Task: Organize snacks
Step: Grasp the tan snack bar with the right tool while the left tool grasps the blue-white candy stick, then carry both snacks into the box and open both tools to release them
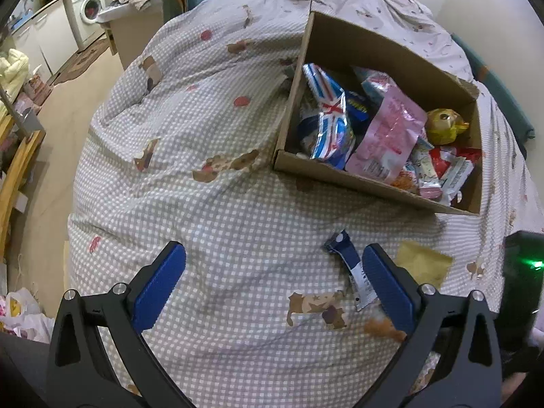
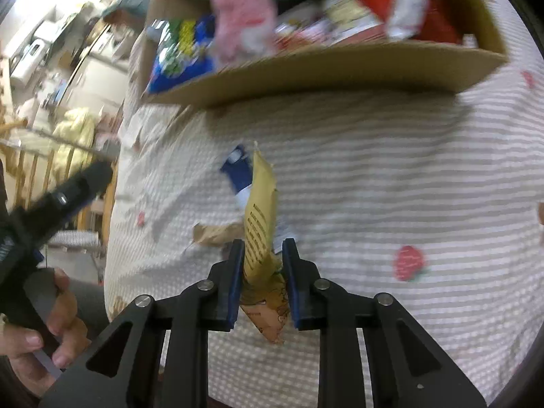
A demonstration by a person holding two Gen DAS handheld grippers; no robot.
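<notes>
A cardboard box full of snack packets sits on the checked bedcover at the right; it also shows in the right wrist view. A blue and white snack bar lies on the cover beside my left gripper's right finger. My left gripper is open and empty above the cover. A yellow snack packet shows to its right. My right gripper is shut on that yellow packet and holds it upright off the cover, with the blue bar behind it.
The bed with its checked cover fills both views. A floor, a washing machine and wooden furniture lie to the left. My left gripper and hand show at the left of the right wrist view.
</notes>
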